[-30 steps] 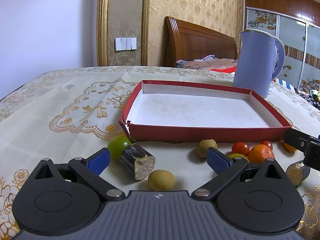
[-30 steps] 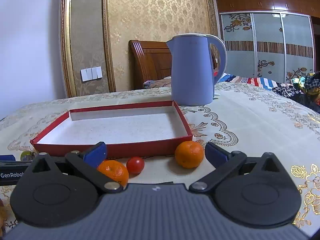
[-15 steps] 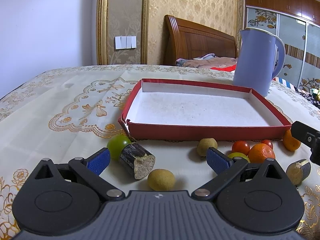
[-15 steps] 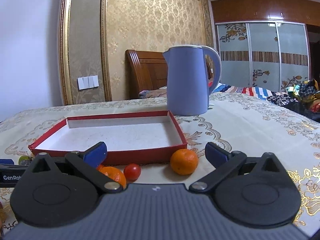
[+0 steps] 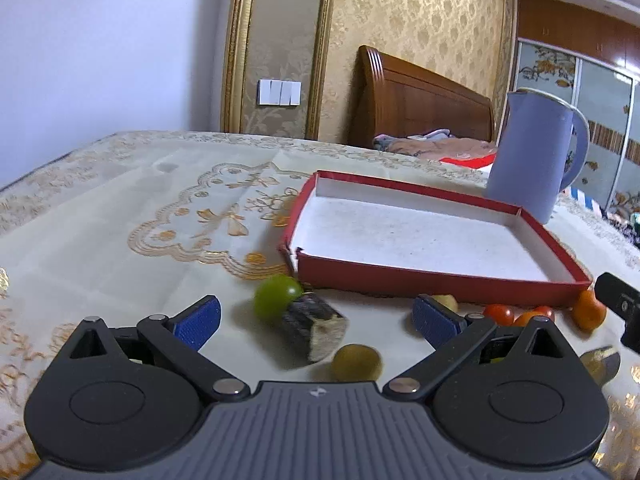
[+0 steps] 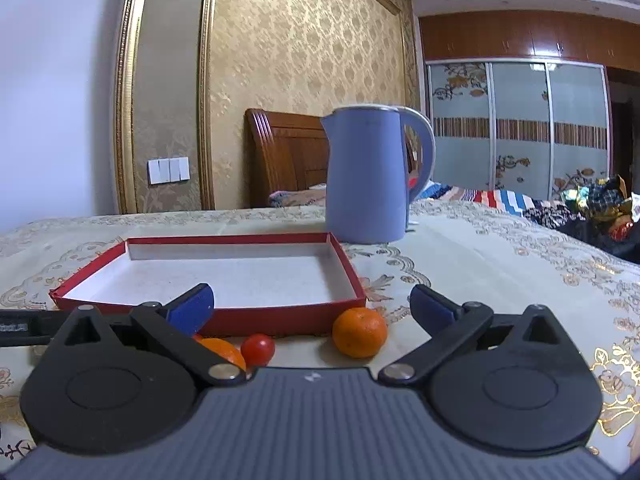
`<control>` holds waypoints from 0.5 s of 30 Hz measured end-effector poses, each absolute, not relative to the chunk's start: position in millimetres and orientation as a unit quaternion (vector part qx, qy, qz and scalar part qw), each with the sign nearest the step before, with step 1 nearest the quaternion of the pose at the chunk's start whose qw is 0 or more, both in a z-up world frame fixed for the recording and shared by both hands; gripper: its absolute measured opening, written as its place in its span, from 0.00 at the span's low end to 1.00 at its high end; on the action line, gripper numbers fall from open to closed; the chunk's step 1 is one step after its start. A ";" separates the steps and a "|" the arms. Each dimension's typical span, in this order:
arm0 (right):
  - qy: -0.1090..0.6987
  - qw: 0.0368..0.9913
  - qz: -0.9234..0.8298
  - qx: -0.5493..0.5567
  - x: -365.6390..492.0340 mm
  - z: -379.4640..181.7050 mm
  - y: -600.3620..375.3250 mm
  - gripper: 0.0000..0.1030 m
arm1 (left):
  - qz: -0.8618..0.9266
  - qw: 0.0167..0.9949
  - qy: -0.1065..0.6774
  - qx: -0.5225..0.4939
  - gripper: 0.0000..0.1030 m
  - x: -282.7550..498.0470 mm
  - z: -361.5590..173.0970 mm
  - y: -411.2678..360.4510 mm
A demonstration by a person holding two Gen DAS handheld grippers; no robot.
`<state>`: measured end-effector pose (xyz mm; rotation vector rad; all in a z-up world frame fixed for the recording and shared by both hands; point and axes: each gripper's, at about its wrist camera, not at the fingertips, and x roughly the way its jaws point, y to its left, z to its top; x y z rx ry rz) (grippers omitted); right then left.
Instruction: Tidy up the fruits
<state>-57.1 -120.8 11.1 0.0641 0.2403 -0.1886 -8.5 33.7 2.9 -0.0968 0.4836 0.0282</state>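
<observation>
A shallow red box (image 5: 436, 280) with a white bottom lies on the table; it also shows in the right wrist view (image 6: 280, 320). In front of it lie a green fruit (image 5: 277, 296), a dark cut stalk piece (image 5: 314, 326), a yellow-green fruit (image 5: 356, 362), cherry tomatoes (image 5: 498, 313) and an orange (image 5: 589, 309). My left gripper (image 5: 316, 320) is open and empty, low over the stalk piece. My right gripper (image 6: 312, 304) is open and empty, just before an orange (image 6: 359, 332), a cherry tomato (image 6: 258, 349) and a second orange (image 6: 224, 351).
A blue kettle (image 5: 532, 156) stands behind the box's right far corner; it also shows in the right wrist view (image 6: 372, 176). An embroidered cream cloth (image 5: 120, 240) covers the table. A cut piece (image 5: 600, 364) lies at the right. A bed headboard and wardrobe stand beyond.
Both grippers have tilted upward and drawn slightly nearer the fruits. The left view has swung left, so the box sits further right. Neither gripper's opening has changed.
</observation>
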 end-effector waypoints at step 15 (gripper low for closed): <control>0.134 0.983 -0.089 0.086 -52.9 8.7 -140.2 1.00 | 0.001 0.968 0.250 0.029 1.00 -28.2 3.3 19.2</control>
